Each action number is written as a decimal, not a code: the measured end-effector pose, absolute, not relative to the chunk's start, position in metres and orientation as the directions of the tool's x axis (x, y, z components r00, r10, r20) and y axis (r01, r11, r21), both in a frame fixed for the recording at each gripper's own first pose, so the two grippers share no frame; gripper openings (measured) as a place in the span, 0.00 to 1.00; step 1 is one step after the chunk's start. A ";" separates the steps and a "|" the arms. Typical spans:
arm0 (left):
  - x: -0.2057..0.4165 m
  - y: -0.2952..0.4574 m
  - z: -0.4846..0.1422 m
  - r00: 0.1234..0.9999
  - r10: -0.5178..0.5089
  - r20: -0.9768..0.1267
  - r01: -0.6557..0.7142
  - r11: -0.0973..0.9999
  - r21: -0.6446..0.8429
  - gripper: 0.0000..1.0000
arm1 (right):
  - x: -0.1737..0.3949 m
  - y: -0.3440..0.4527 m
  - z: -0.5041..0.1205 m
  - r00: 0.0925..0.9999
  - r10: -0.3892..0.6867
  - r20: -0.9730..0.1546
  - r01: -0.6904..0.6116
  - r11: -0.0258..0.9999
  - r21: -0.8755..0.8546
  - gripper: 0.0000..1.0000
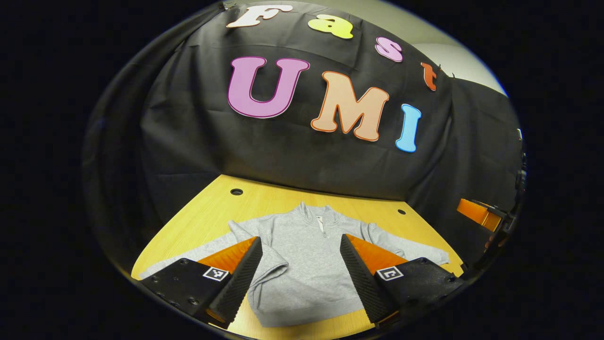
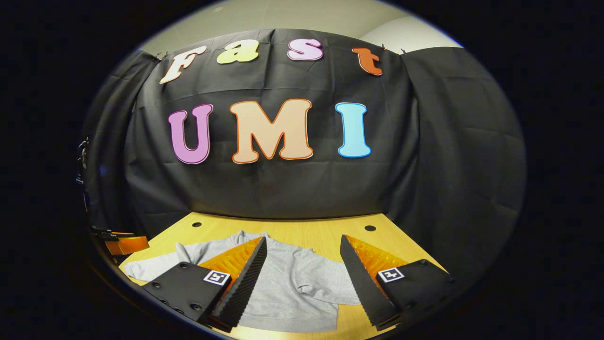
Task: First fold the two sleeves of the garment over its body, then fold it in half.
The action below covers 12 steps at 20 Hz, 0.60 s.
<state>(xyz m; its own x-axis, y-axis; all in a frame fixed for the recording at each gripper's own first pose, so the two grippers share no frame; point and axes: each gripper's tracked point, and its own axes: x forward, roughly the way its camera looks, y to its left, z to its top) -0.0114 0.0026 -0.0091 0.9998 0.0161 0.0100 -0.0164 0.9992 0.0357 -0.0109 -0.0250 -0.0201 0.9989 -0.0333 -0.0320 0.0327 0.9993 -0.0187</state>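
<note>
A grey zip-neck sweatshirt [image 1: 306,269] lies flat on the wooden table [image 1: 207,212], collar toward the cloth wall. One sleeve [image 1: 207,246] runs out to the left and the other sleeve [image 1: 420,252] to the right. My left gripper [image 1: 300,237] hovers open over the sweatshirt's chest, nothing between its fingers. In the right gripper view the sweatshirt [image 2: 292,278] lies below and to the left, and my right gripper [image 2: 303,237] stands open above its right side. Each gripper's fingers hide parts of the sleeves.
The table [image 2: 311,233] has small round holes [image 1: 236,191] [image 2: 370,228] near its back corners. Black cloth walls close it in behind and at both sides. The right gripper [image 1: 479,215] shows at the far right edge, the left gripper [image 2: 125,244] at the far left.
</note>
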 end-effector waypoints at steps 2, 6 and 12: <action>-0.012 0.002 -0.007 1.000 0.017 0.016 -0.018 0.999 0.040 0.97 | -0.011 -0.044 -0.023 0.997 -0.066 -0.037 0.066 0.998 -0.005 0.98; -0.011 0.003 -0.008 1.000 0.022 0.014 -0.023 0.999 0.049 0.97 | -0.012 -0.098 -0.027 0.984 -0.173 -0.047 0.173 0.985 -0.005 0.97; -0.008 0.001 -0.008 1.000 0.030 0.006 -0.031 0.998 0.059 0.97 | -0.010 -0.190 -0.053 0.938 -0.331 -0.103 0.330 0.943 -0.035 0.98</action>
<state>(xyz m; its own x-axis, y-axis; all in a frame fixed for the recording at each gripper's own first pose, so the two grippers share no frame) -0.0082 0.0013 -0.0081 0.9995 0.0304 0.0056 -0.0307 0.9978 0.0585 -0.0104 -0.1905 -0.0534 0.9379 -0.3314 -0.1027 0.3295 0.9435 -0.0354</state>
